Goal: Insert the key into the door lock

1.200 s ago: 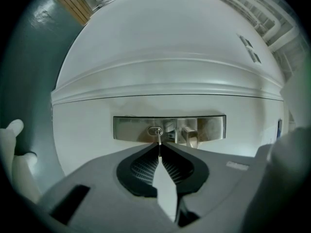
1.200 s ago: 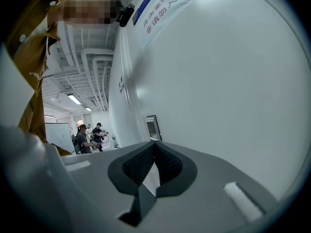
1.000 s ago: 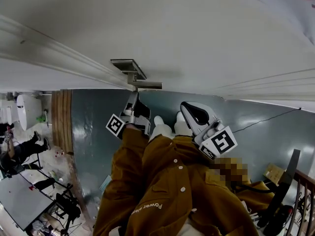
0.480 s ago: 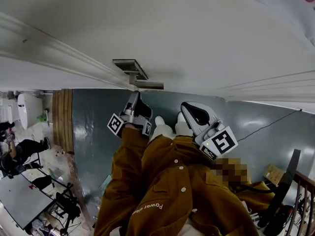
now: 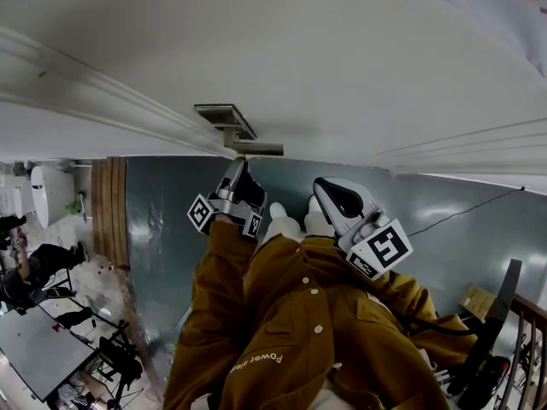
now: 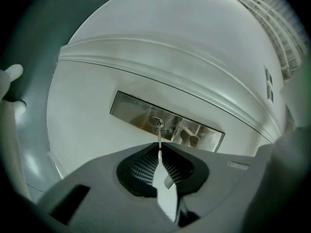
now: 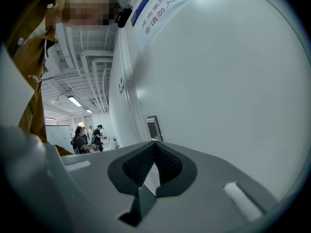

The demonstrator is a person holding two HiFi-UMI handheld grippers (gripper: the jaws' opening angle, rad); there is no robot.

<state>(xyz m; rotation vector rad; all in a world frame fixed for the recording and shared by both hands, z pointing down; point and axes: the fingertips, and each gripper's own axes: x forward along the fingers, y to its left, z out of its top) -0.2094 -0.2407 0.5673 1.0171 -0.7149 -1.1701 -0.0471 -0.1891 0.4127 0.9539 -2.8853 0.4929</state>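
Note:
The white door [image 5: 342, 67] bears a metal lock plate [image 6: 130, 108] with a round keyhole [image 6: 156, 122] and a lever handle [image 6: 192, 139]. My left gripper [image 6: 159, 145] points at the plate and is shut on a thin silver key [image 6: 159, 136], whose tip sits at the keyhole. In the head view the left gripper [image 5: 238, 167] reaches up under the handle [image 5: 256, 149]. My right gripper [image 5: 321, 190] hangs beside it, a little off the door. In the right gripper view its jaws [image 7: 154, 144] are shut with nothing between them.
Brown jacket sleeves [image 5: 282, 314] and white gloved hands [image 5: 282, 222] fill the lower middle of the head view. People [image 5: 26, 272] and a grey table [image 5: 38, 348] are far left on the floor. A railing [image 5: 523, 314] stands at the right. A blue notice [image 7: 148, 6] hangs on the door.
The left gripper has rolled a little about its own axis and edged slightly towards the lock plate, the key still in it. The right gripper has not moved.

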